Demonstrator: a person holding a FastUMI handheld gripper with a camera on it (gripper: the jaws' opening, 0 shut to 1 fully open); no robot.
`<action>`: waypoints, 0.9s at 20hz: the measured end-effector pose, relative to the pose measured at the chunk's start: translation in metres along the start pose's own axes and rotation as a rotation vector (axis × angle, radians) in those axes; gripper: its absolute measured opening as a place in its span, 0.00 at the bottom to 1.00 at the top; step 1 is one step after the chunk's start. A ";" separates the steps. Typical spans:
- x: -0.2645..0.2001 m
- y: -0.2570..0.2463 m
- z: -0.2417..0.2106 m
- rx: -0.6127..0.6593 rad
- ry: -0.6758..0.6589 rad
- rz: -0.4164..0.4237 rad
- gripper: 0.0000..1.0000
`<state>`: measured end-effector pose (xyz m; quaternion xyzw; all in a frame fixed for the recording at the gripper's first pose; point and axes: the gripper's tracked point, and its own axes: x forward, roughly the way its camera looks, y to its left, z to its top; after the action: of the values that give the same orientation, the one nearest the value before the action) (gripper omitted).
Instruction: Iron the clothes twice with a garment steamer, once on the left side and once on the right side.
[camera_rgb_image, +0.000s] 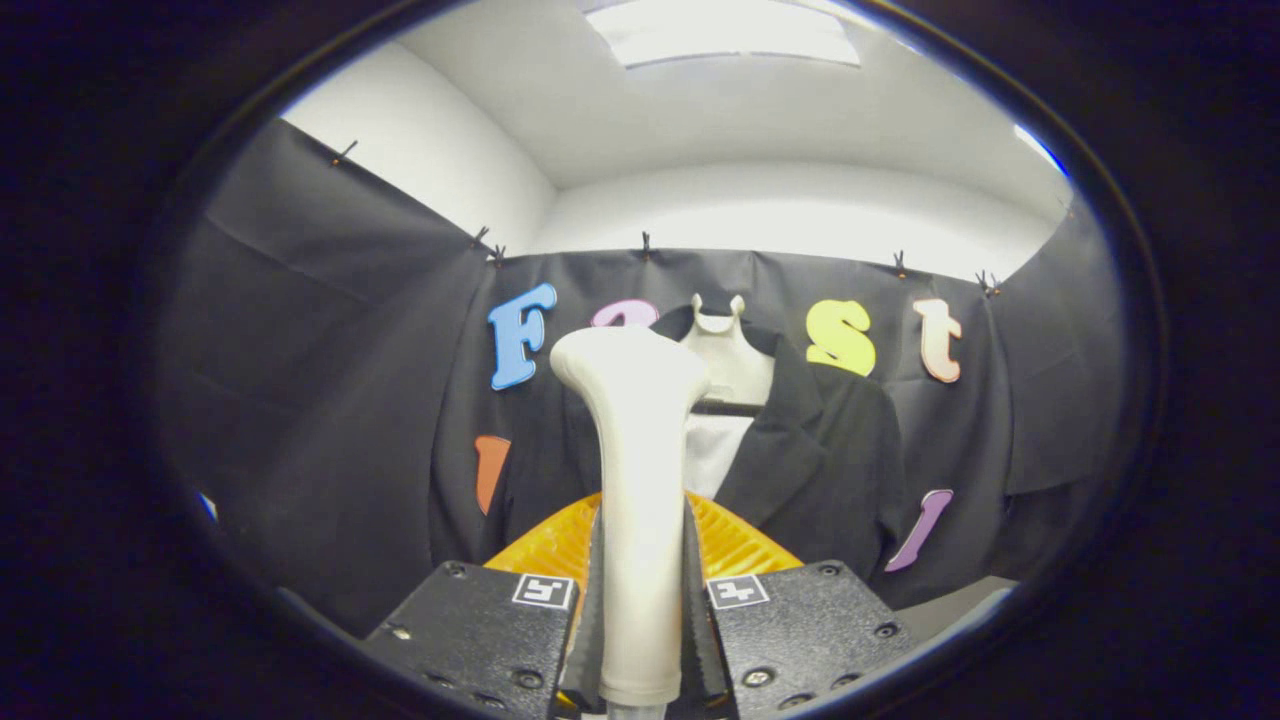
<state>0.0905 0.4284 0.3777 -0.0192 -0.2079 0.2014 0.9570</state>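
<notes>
1. The hand-held gripper (640, 610), at the bottom centre of the frame, has its two black fingers (480, 630) closed on the handle of a cream-white plastic garment steamer (640, 480), one finger pressing on each side.
2. The steamer's long axis stands upright, running from between the fingers up to its flared head near the middle of the frame. An orange ribbed part (740, 545) shows just behind the handle.
3. The black jacket (820, 450) hangs over a white inner layer (715, 450) on a pale hanger form (722, 350), against the booth's black cloth wall (320, 400), right of centre.
4. The jacket lies beyond the steamer head and slightly to its right, well apart from it.
5. In my judgement no stroke has begun; the coming move calls for carrying the head forward and rightward to meet the cloth.
</notes>
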 end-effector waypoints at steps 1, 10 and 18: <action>0.006 0.003 0.005 -0.002 -0.009 0.002 0.35; 0.065 0.016 0.009 -0.032 0.004 -0.027 0.35; 0.052 0.011 -0.027 -0.061 0.057 -0.045 0.35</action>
<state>0.1402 0.4604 0.3717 -0.0493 -0.1869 0.1726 0.9658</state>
